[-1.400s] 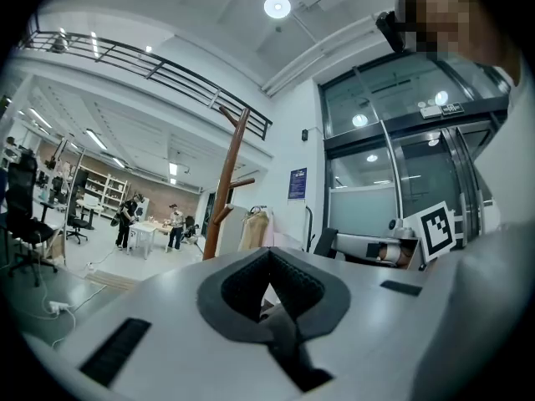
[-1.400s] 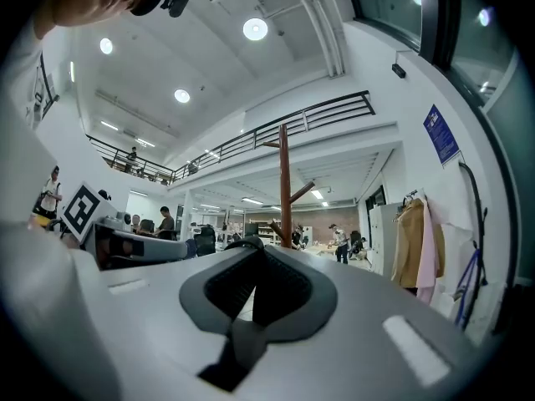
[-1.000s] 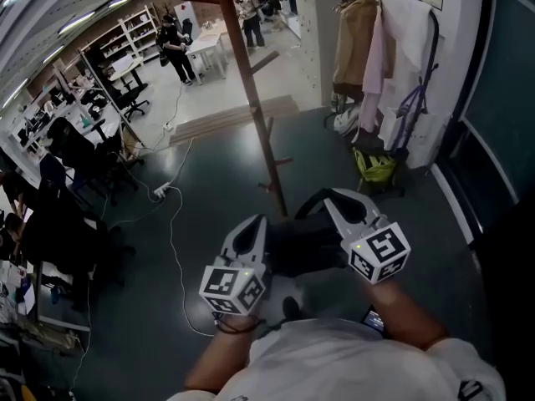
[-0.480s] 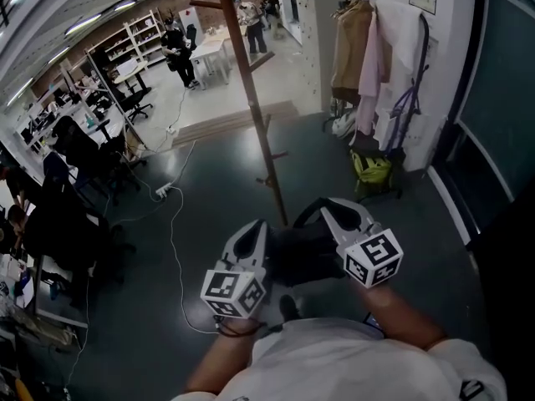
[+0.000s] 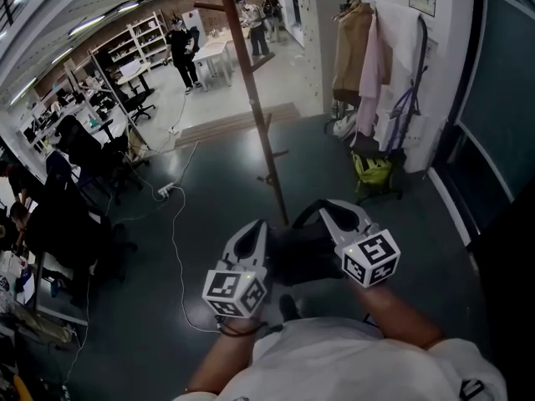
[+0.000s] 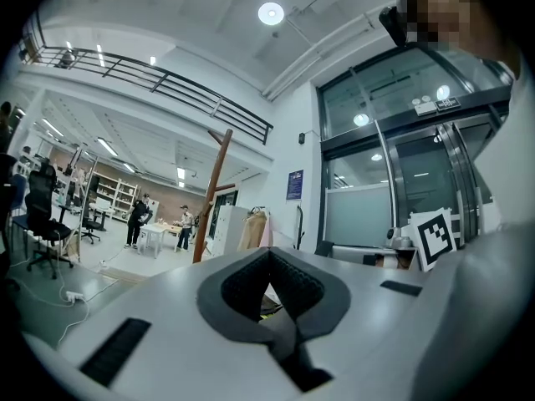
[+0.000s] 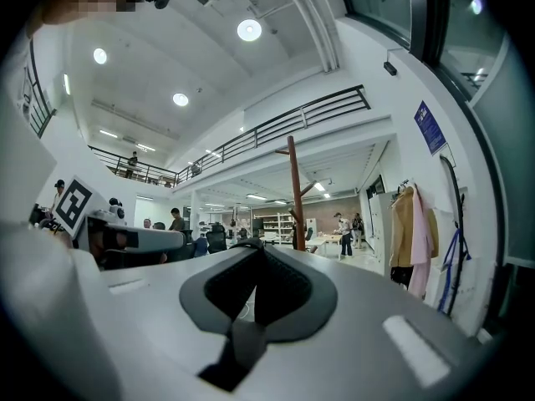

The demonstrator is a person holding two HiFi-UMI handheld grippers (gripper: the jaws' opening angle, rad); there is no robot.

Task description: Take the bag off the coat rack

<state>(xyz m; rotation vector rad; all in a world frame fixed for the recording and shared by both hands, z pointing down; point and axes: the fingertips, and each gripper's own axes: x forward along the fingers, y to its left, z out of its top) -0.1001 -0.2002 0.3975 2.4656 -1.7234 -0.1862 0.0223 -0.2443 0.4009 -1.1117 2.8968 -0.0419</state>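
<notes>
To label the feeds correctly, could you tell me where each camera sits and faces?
Head view: on the head, facing steeply down; shows forearms, left gripper, right gripper, black bag.
Left gripper view: rides that gripper, looks along its jaws across the hall; torso at right.
Right gripper view: likewise; torso at left.
Shared: all show the coat rack.

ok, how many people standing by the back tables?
3: person in black left of the tables, person in a light top just right of the coat rack, third person further right. Shelving may hide more.
</notes>
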